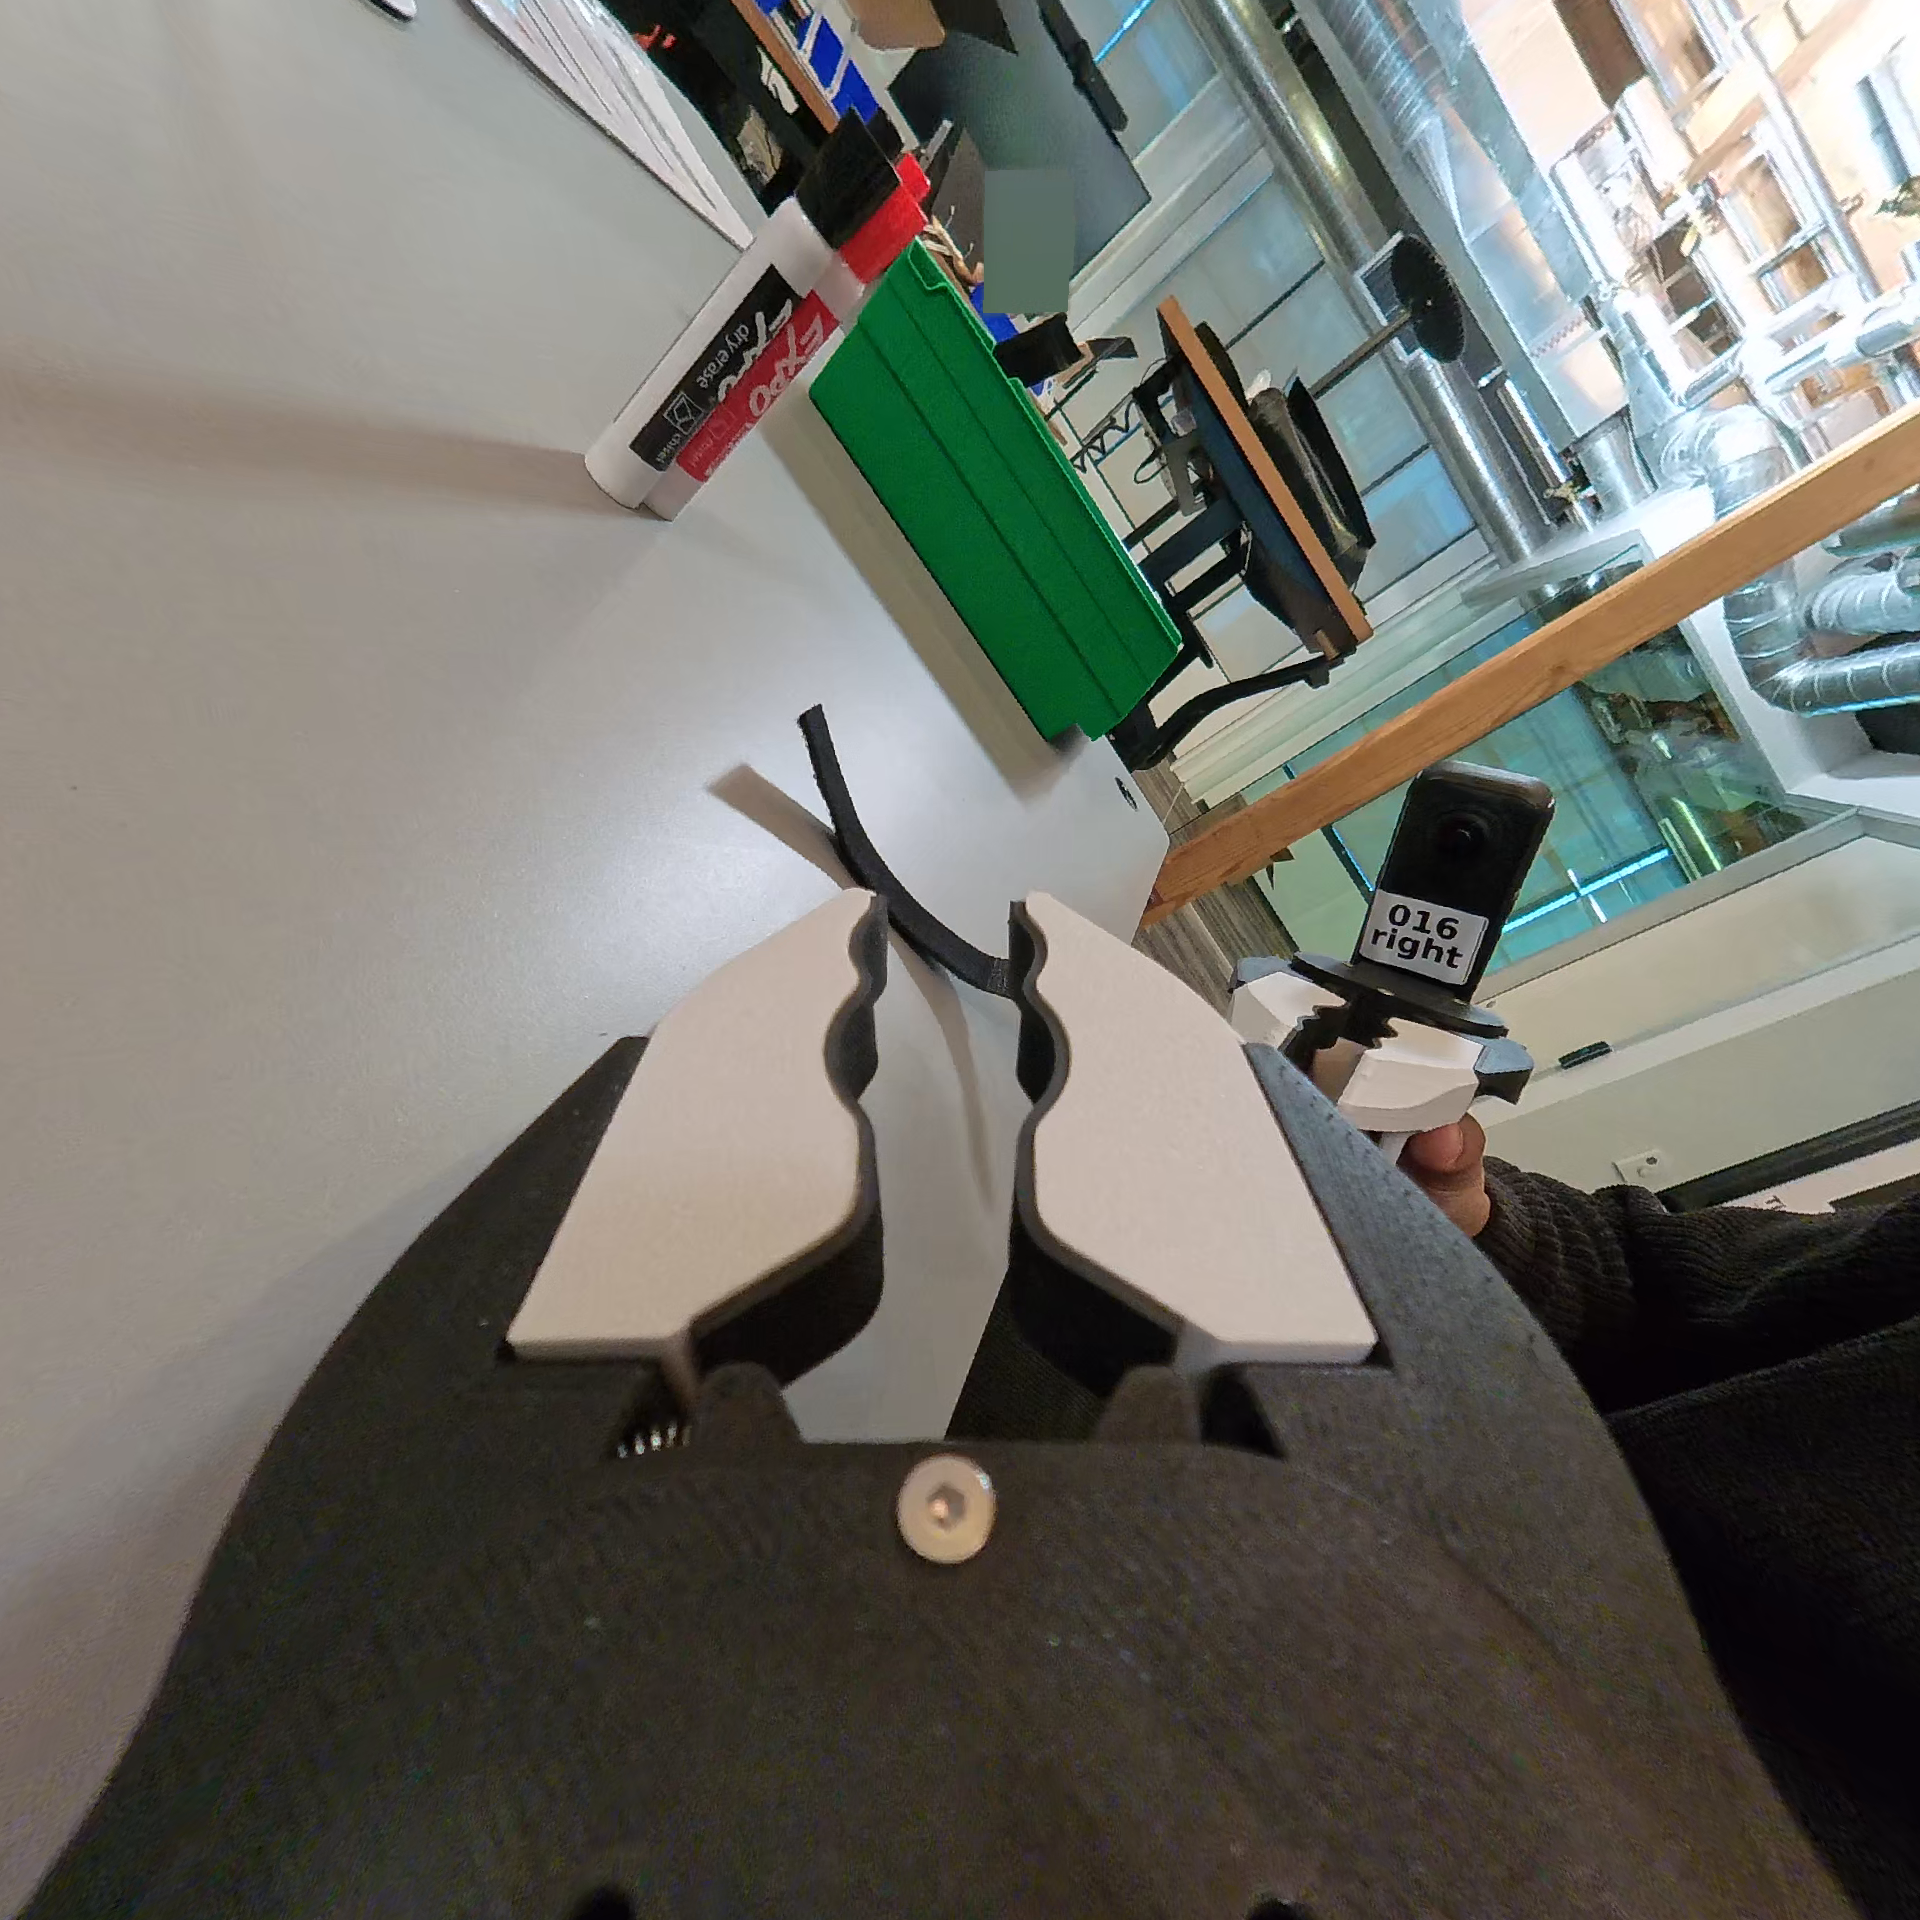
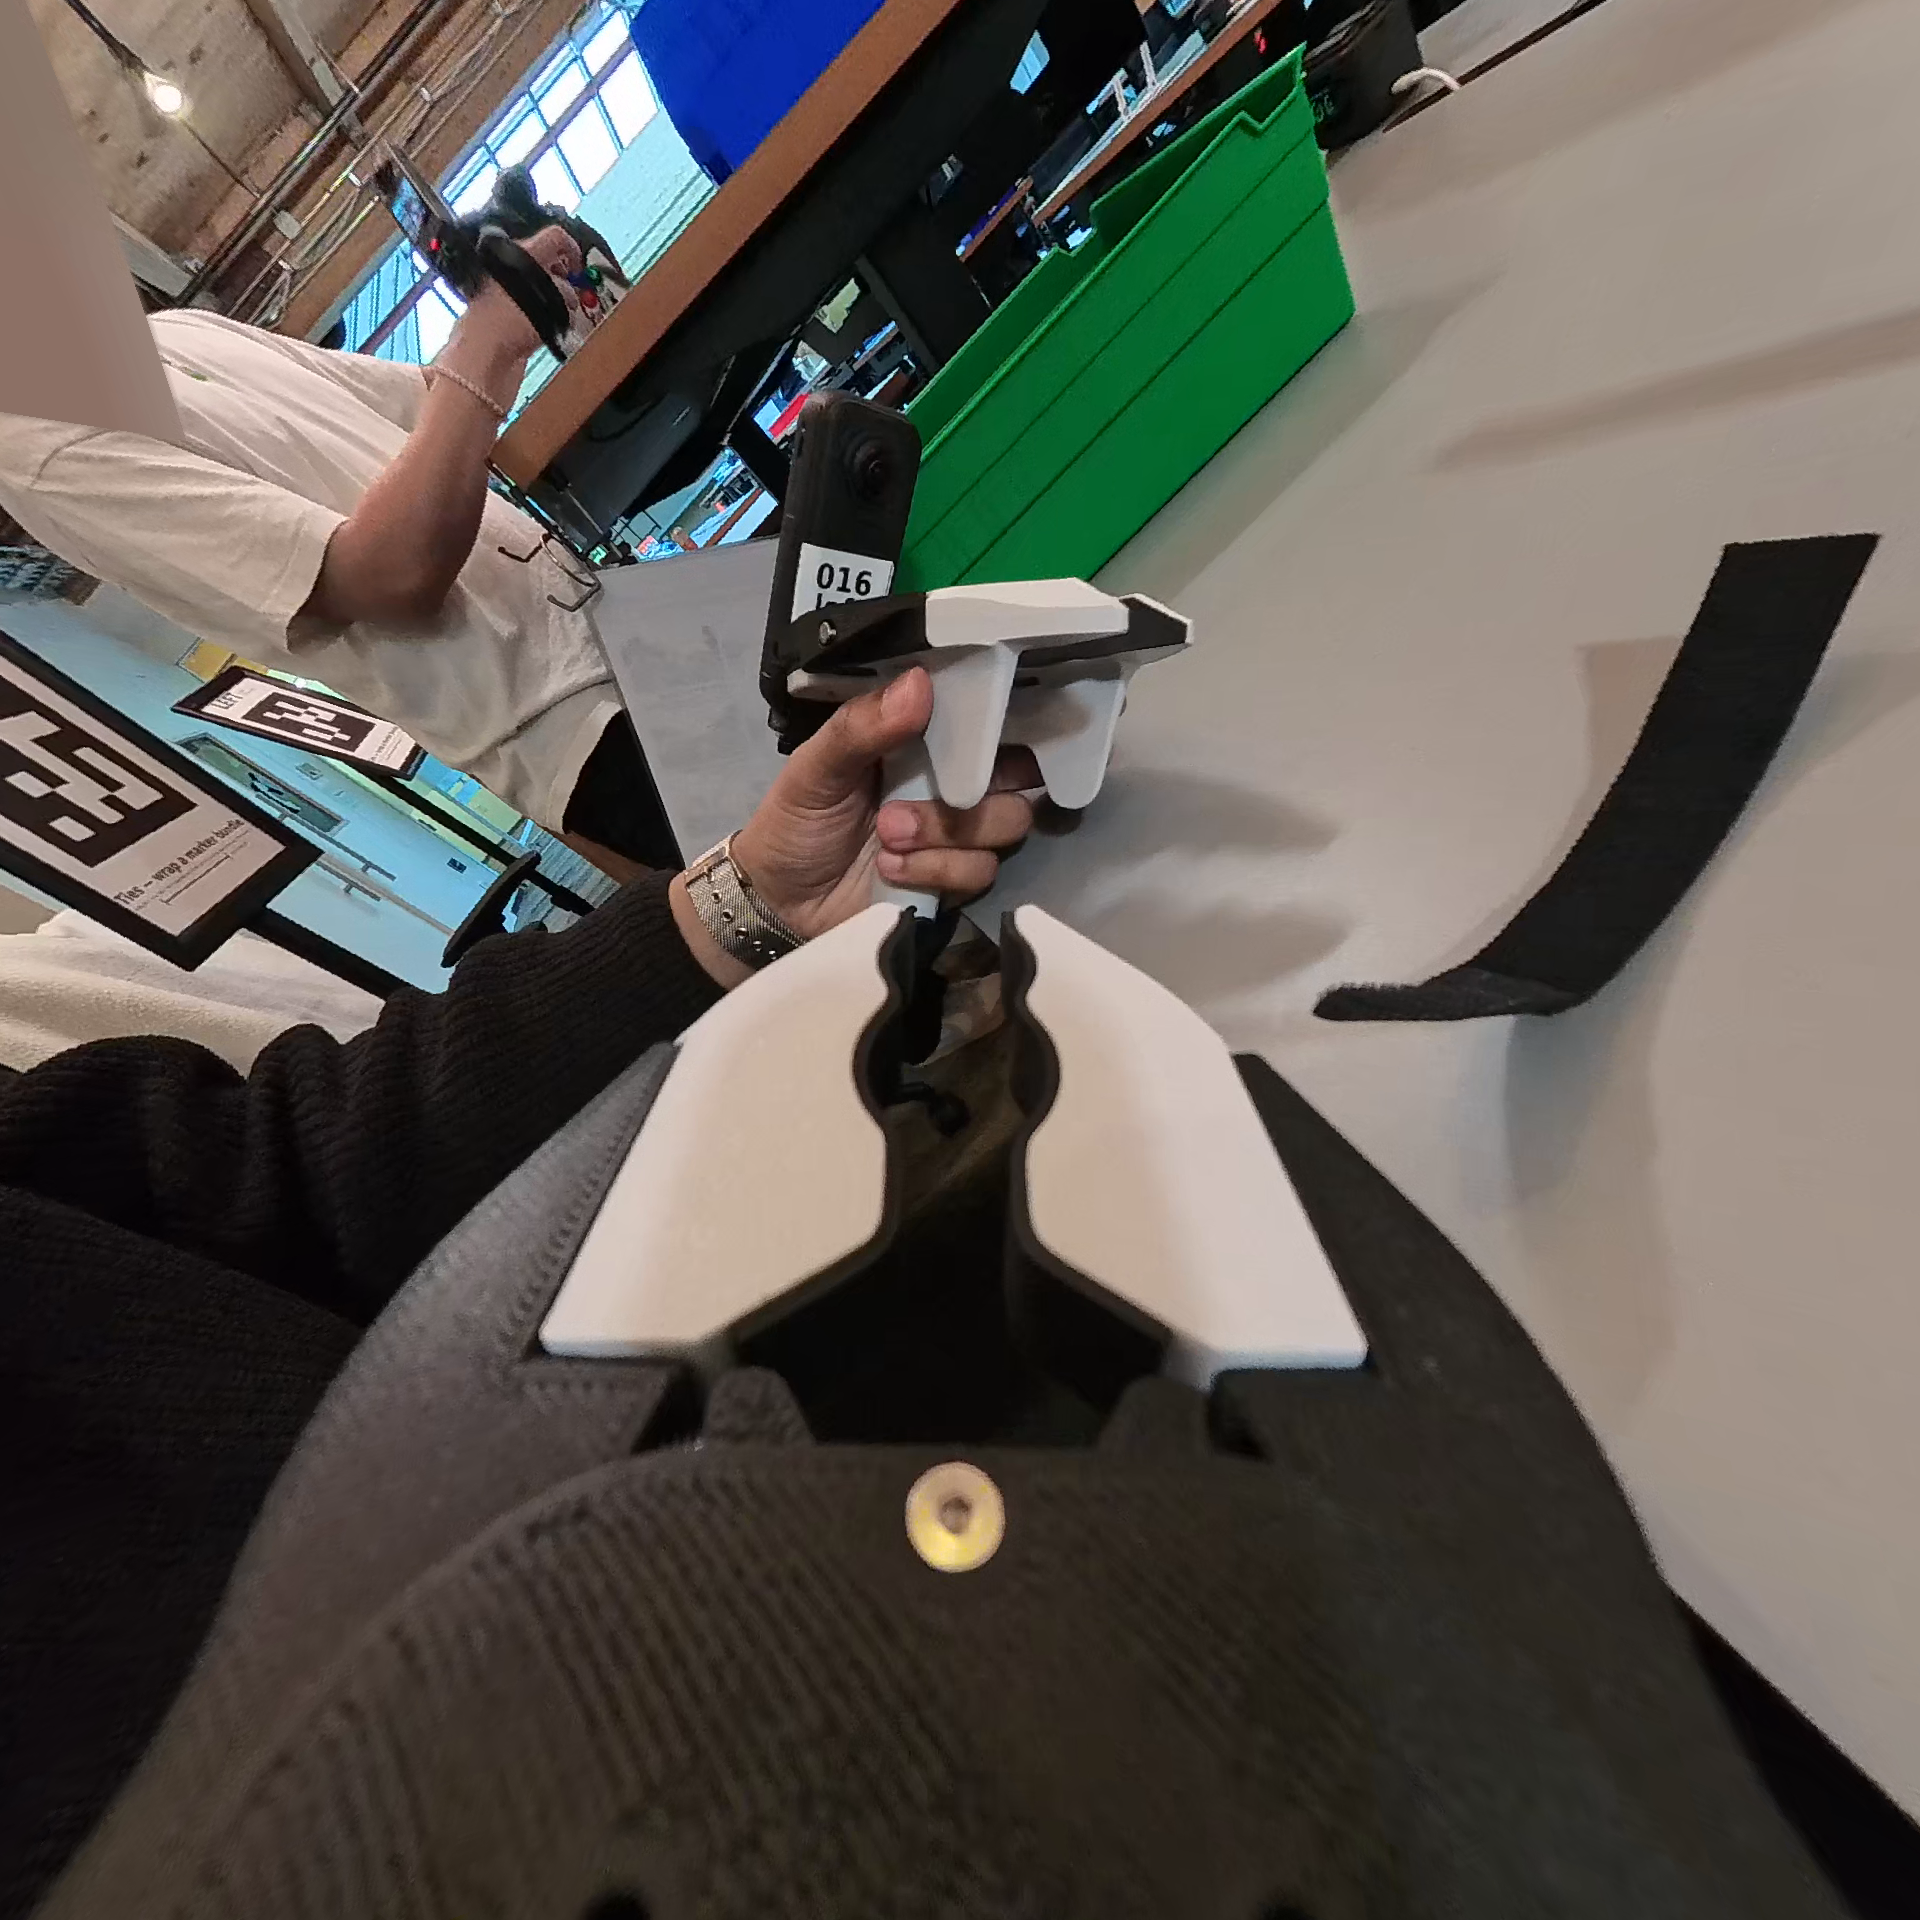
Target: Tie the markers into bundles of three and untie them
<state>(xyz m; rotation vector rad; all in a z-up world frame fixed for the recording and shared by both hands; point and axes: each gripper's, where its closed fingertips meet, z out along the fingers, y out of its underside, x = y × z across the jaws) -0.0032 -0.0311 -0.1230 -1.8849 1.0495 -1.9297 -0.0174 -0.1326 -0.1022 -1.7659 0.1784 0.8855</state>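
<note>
Several whiteboard markers point(image 1: 727, 358) with white bodies and black and red caps lie side by side on the grey table point(image 1: 312, 675), far ahead of my left gripper point(image 1: 945, 914). A black strap point(image 1: 862, 842) lies curled on the table just beyond the left fingertips, one end raised. The left gripper is open and I see nothing held between its fingers. In the right wrist view the strap point(image 2: 1683, 769) lies to the right, apart from both grippers. My right gripper point(image 2: 956, 925) is open and empty and points at the hand holding the left gripper point(image 2: 1179, 629).
A green bin point(image 1: 987, 499) stands at the table's far edge, also in the right wrist view point(image 2: 1143, 343). A white sheet point(image 1: 623, 114) lies beyond the markers. A person in a pale shirt point(image 2: 260, 499) sits at the left. Printed cards point(image 2: 94, 790) stand nearby. Across from one pair of fingers to the other is roughly 11 cm. The strap point(image 2: 1683, 769) lies around 11 cm away from my left fingertips.
</note>
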